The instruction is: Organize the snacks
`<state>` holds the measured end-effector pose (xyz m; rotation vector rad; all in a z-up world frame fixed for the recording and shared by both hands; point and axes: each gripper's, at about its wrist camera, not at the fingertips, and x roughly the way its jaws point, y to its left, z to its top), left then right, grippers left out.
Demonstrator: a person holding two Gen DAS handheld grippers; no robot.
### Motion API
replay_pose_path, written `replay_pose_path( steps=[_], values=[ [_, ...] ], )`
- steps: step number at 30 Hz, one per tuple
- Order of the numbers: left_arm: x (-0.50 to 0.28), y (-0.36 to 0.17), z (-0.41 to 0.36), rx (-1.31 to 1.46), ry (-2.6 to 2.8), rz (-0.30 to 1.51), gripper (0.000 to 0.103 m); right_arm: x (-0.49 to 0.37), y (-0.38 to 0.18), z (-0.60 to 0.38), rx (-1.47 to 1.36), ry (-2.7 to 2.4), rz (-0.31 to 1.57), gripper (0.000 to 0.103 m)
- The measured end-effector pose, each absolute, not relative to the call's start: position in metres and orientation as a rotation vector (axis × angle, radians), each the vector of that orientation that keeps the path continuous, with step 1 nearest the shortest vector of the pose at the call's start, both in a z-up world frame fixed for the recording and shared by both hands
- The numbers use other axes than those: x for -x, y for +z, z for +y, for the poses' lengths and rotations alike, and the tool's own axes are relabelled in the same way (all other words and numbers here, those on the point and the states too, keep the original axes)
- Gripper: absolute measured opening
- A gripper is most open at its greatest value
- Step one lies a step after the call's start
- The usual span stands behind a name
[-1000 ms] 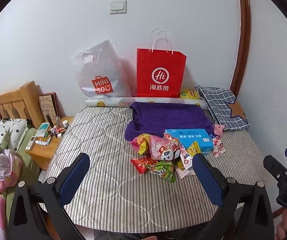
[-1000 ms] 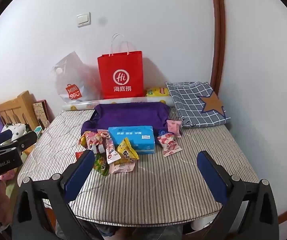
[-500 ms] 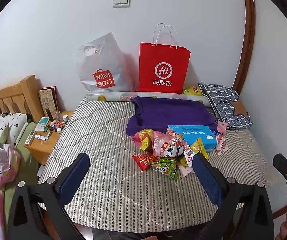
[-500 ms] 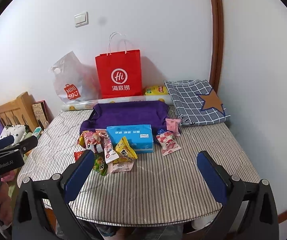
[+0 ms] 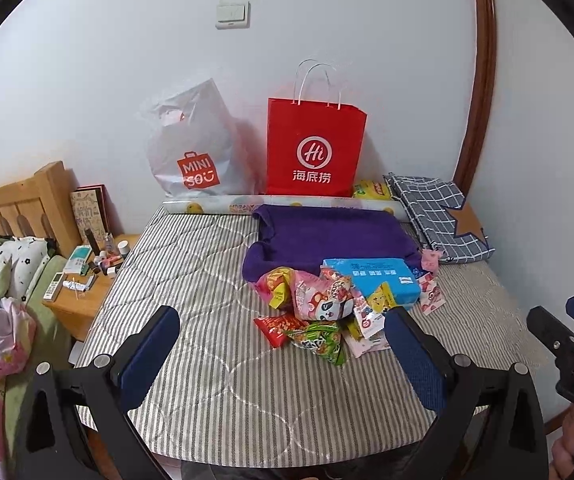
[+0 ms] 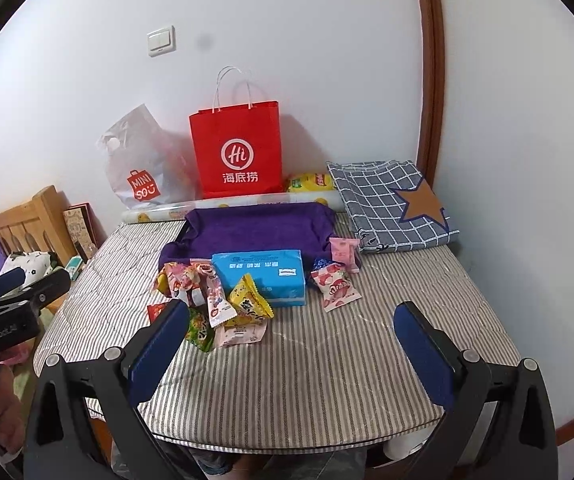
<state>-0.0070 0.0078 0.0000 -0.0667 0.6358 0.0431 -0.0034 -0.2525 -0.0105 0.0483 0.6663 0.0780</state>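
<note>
While both claws hang at the near edge of the striped mattress (image 6: pixel 327 360), nothing is gripped. The left gripper (image 5: pixel 283 344) has its jaws spread wide and empty, and the right gripper (image 6: pixel 293 334) stands spread and empty too. Mid-mattress lies the snack pile (image 5: pixel 319 312), touching the blue tissue pack (image 6: pixel 261 276) on its left. A strawberry packet (image 6: pixel 335 286) sits just right of the pack. Far back, the red paper bag (image 6: pixel 239 148) stands upright against the wall.
</note>
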Motion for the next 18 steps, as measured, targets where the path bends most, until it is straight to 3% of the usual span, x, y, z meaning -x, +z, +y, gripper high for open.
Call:
replay_pose_path(
  steps=[18],
  values=[
    [0.017,0.002,-0.007,0.051,-0.004,0.614,0.103,0.01,-0.009,-0.252,-0.045,0.085,0.644,0.101]
  ],
)
